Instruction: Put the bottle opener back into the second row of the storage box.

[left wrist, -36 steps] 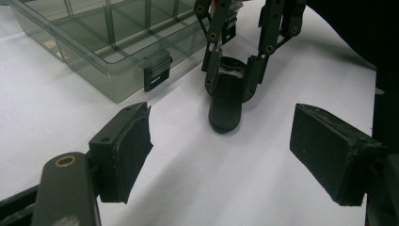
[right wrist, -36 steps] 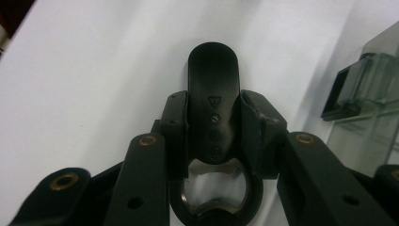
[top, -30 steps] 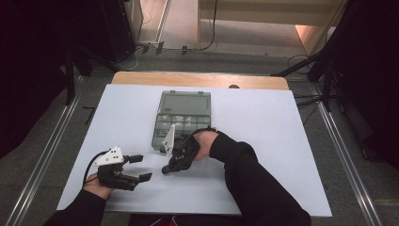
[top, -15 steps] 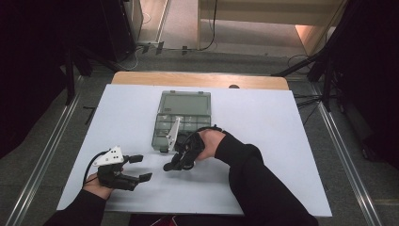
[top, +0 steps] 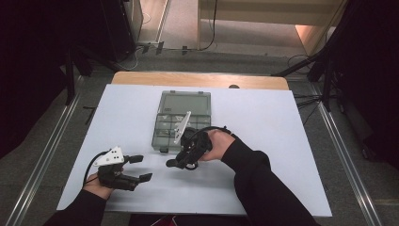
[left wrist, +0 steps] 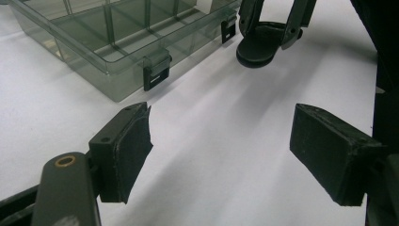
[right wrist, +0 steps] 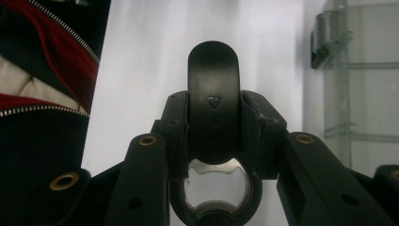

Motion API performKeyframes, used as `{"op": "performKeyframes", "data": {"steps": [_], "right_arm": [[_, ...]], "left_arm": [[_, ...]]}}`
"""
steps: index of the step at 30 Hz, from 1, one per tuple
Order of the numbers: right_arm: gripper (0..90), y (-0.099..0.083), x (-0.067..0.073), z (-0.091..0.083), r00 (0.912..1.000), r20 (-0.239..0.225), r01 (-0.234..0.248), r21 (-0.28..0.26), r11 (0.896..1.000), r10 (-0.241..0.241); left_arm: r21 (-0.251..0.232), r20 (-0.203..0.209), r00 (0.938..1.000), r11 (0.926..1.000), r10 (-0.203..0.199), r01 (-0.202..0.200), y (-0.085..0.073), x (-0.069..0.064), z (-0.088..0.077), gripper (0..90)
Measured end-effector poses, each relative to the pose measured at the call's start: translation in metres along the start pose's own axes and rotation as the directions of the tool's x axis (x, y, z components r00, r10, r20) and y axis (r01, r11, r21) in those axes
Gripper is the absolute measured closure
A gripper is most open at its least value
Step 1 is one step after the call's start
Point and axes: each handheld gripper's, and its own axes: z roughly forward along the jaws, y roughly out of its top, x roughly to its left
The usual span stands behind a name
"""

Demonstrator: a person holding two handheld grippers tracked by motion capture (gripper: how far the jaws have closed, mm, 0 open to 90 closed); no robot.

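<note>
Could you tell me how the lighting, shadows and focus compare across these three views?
High view: soft and dim, dark surroundings, the white table evenly lit. Left gripper view: sharp, with streaked shadows on the table under the bottle opener and faint reflections on the clear organizer box. Right gripper view: opener sharp, background box hazy.

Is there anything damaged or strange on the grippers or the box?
The pad on one jaw of the left gripper has a torn, ragged edge. The clear box lies open and looks undamaged. The right gripper clamps a bottle opener.
</note>
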Motion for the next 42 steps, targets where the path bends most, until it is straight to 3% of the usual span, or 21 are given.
{"op": "performKeyframes", "data": {"steps": [8,15,17,24,26,29,33,42], "right_arm": [[66.6,-0.004,0.002,-0.012,0.9946,0.001,-0.103,-0.061,0.993,0.104],[66.6,-0.009,0.004,-0.019,0.9884,0.02,-0.148,-0.105,0.983,0.151],[66.6,-0.011,0.003,-0.023,0.9826,0.033,-0.178,-0.122,0.977,0.183],[66.6,-0.011,0.004,-0.032,0.9713,0.072,-0.214,-0.147,0.966,0.227],[66.6,-0.013,0.001,-0.037,0.9625,0.089,-0.239,-0.167,0.956,0.257],[66.6,-0.014,-0.001,-0.043,0.9611,0.103,-0.235,-0.18,0.955,0.256],[66.6,-0.014,-0.004,-0.048,0.9517,0.138,-0.248,-0.181,0.952,0.275],[66.6,-0.014,-0.014,-0.057,0.9394,0.188,-0.253,-0.186,0.949,0.287]], "left_arm": [[-0.002,0.0,1.0,1.0,-0.001,0.001,0.0,0.0,0.0,21.0],[-0.001,-0.001,1.0,1.0,0.001,-0.001,0.0,0.0,0.0,21.0],[0.0,-0.001,1.0,1.0,0.0,0.0,0.0,0.0,0.0,21.0],[-0.001,-0.001,1.0,1.0,0.0,0.0,0.0,0.0,0.0,21.0],[0.0,-0.001,1.0,1.0,0.001,-0.001,0.0,0.0,0.0,21.0],[0.0,0.001,1.0,1.0,-0.001,0.001,0.0,0.0,0.0,21.0],[-0.001,0.0,1.0,1.0,-0.001,0.001,0.0,0.0,0.0,21.0],[-0.001,0.0,1.0,1.0,0.0,0.0,0.0,0.0,0.0,21.0]]}}
